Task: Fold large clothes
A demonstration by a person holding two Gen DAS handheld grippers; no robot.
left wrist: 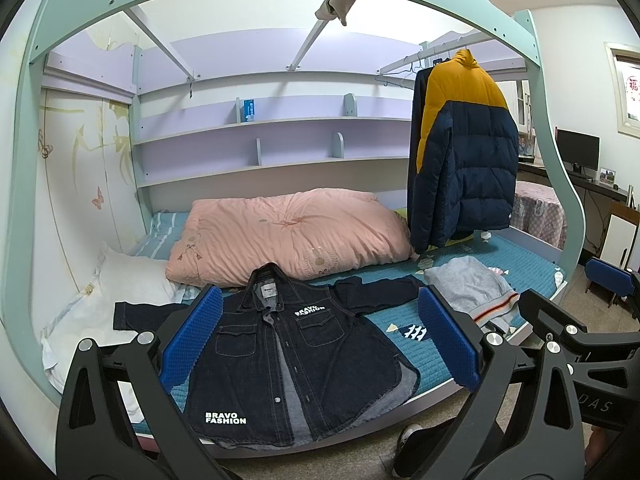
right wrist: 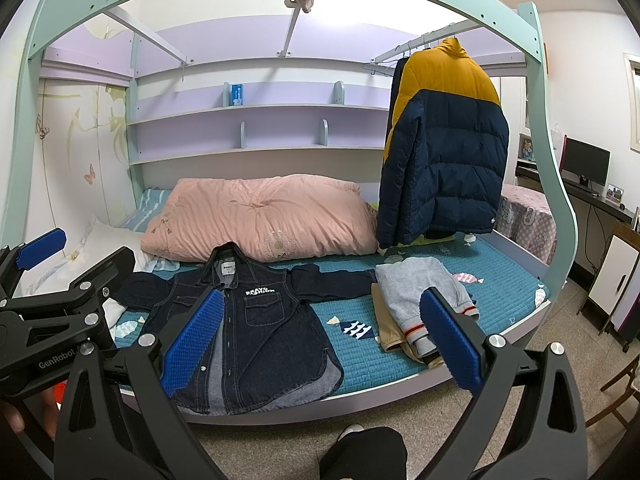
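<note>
Both hand-held grippers, left and right, gape wide and empty above the denim jacket; grey sweater beside it, pink quilt behind.

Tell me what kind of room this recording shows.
Most likely a child's bedroom: a mint-green loft-style bed frame over a teal quilted mattress, a pink padded duvet, and lilac wall shelves behind.
</note>
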